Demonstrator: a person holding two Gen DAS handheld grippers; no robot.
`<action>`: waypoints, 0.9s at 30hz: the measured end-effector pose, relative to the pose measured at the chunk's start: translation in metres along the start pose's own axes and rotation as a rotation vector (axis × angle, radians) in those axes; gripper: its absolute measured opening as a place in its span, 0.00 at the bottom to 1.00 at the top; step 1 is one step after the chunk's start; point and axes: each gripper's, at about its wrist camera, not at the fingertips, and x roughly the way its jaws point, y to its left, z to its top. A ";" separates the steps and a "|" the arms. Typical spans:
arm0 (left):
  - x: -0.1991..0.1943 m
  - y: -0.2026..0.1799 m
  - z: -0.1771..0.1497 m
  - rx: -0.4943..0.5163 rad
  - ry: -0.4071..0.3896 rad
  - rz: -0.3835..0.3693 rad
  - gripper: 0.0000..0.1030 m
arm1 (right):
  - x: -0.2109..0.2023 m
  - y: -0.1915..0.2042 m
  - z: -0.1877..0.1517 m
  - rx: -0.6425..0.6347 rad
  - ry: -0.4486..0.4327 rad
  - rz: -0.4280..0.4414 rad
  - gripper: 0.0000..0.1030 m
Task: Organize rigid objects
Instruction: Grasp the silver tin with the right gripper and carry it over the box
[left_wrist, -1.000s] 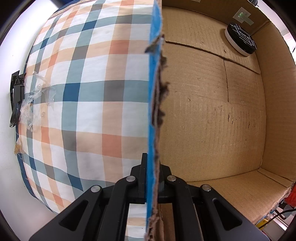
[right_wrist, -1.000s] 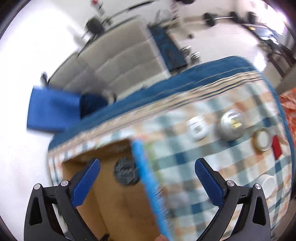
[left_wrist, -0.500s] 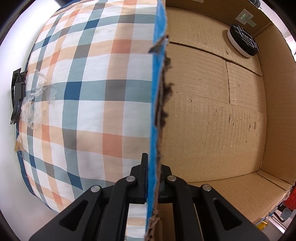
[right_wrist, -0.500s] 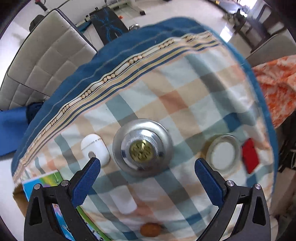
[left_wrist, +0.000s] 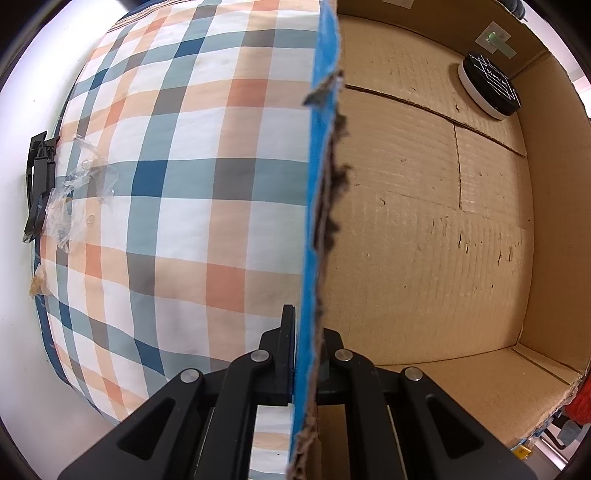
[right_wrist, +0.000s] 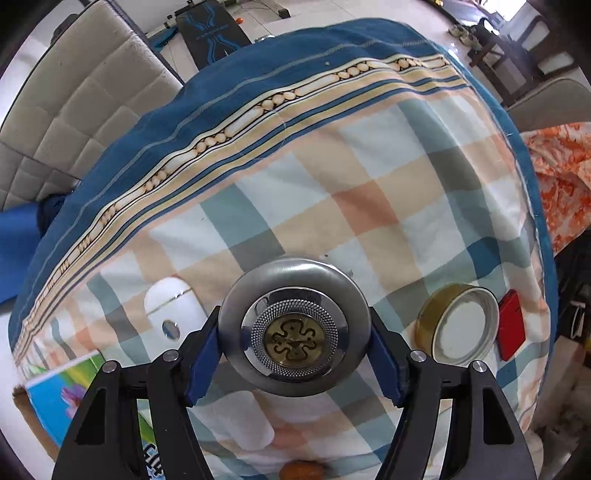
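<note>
My left gripper (left_wrist: 304, 354) is shut on the torn, blue-faced wall of a cardboard box (left_wrist: 424, 229). A round black-and-white container (left_wrist: 488, 85) lies in the box's far corner. My right gripper (right_wrist: 293, 350) has its blue fingers (right_wrist: 203, 354) on both sides of a round silver metal object (right_wrist: 294, 325) with a brass centre, lying on the plaid cloth (right_wrist: 369, 206). A white earbud case (right_wrist: 171, 308), a gold-rimmed jar lid (right_wrist: 458, 323) and a small red object (right_wrist: 511, 328) lie beside it.
The box's colourful printed flap (right_wrist: 74, 398) shows at lower left in the right wrist view. A small orange object (right_wrist: 301, 470) lies near the bottom edge. Crumpled clear plastic (left_wrist: 74, 192) and a black clip (left_wrist: 38, 184) sit at the cloth's left edge. A grey sofa (right_wrist: 74, 96) stands beyond the table.
My right gripper swung from the box toward the silver object, came down over it and its fingers closed in against its sides. The left gripper kept its hold on the box wall.
</note>
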 end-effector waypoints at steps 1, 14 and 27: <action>0.000 0.000 0.000 0.000 0.000 0.001 0.04 | -0.002 0.001 -0.003 -0.004 -0.005 0.001 0.71; 0.000 -0.007 -0.001 0.014 -0.010 0.014 0.04 | -0.094 0.051 -0.071 -0.183 -0.100 0.160 0.71; -0.003 -0.013 -0.001 0.033 -0.008 0.022 0.04 | -0.168 0.180 -0.190 -0.433 -0.181 0.220 0.71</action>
